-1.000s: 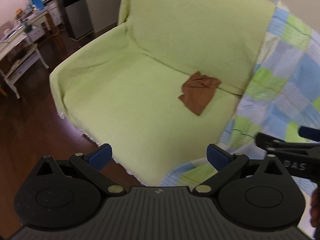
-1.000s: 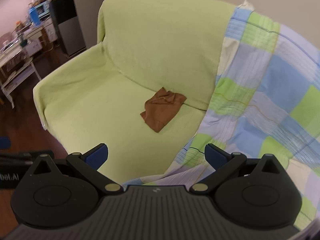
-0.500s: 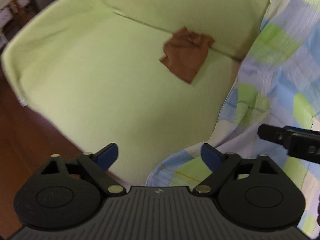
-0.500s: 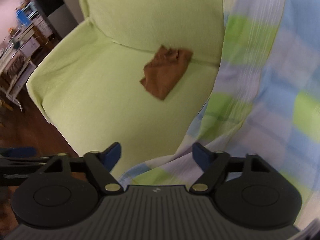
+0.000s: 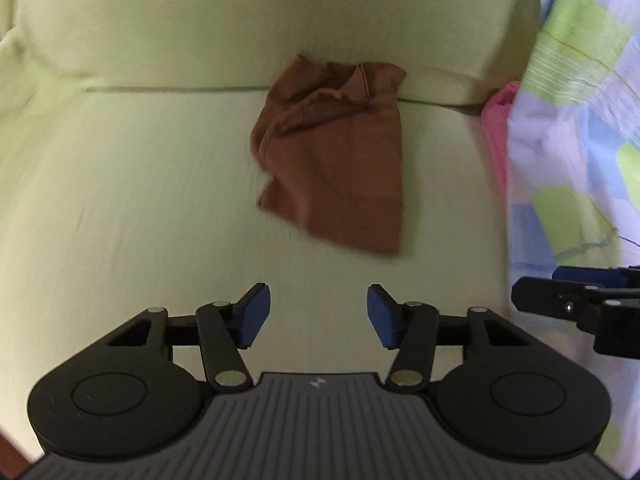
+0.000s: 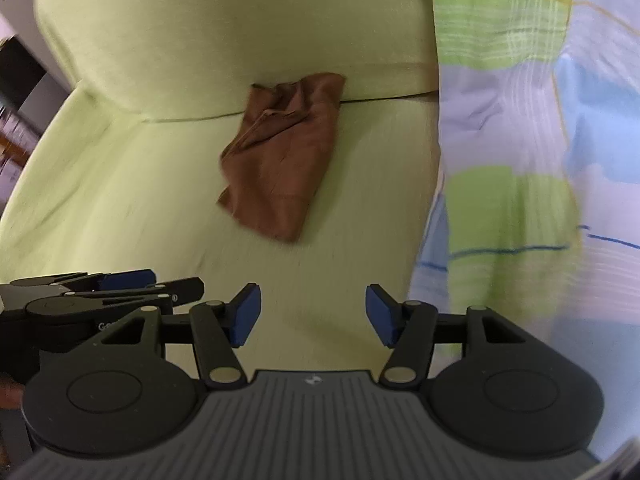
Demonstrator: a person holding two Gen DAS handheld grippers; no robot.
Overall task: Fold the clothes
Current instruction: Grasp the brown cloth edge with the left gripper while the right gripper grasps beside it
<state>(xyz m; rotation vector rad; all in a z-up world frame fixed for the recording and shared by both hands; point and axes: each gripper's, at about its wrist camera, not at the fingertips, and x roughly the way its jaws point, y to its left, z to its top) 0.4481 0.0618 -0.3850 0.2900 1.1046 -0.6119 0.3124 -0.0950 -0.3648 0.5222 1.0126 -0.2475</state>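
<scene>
Green sofa cover (image 5: 140,184) fills both views, with a checked blanket (image 6: 520,140) draped along the right edge. Your brown garment (image 5: 336,168) lies crumpled at frame centre, its top against the backrest seam. You hold the left gripper (image 5: 318,318) and right gripper (image 6: 312,314) spread apart and empty, below the cloth.

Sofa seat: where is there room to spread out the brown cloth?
Bare green seat lies left of the brown cloth and in front of it, toward both grippers. The right is crowded: a pink thing and the checked blanket.
</scene>
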